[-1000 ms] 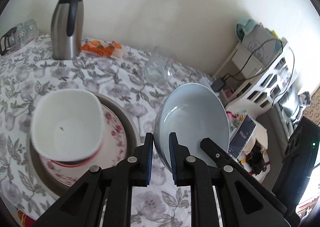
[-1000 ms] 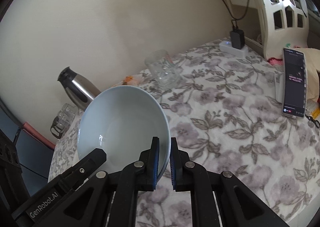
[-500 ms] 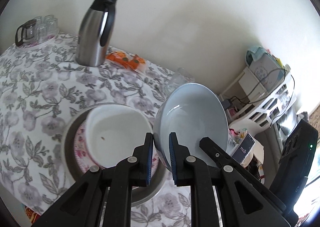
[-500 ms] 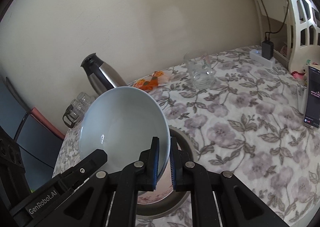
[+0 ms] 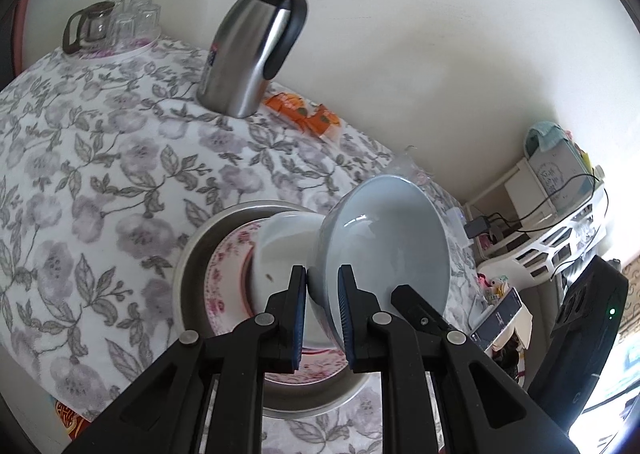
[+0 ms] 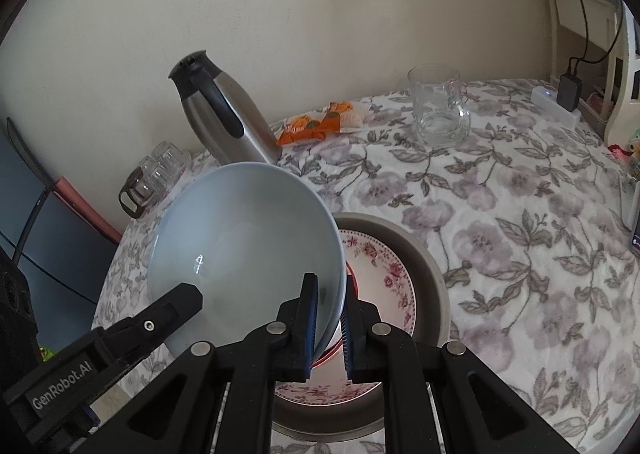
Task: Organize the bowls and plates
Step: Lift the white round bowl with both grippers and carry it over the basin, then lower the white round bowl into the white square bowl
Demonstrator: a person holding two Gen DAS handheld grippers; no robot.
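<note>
Above the stacked plates (image 6: 384, 270), left tongs (image 5: 322, 318) and right tongs (image 6: 328, 324) each clamped narrowly on the pale blue bowl (image 6: 244, 246) rim

A steel jug (image 5: 252, 50) with a black handle is standing upright on the flowered tablecloth (image 5: 100, 174), near the wall. Orange snack packets (image 6: 320, 122) are lying just beside its base. A clear glass pitcher (image 6: 438, 108) is sitting farther along — well apart from the jug. Small glasses (image 5: 132, 20) are clustering at the table's far corner — a white shelf (image 5: 560, 222) with cables is standing off the table's edge.
</note>
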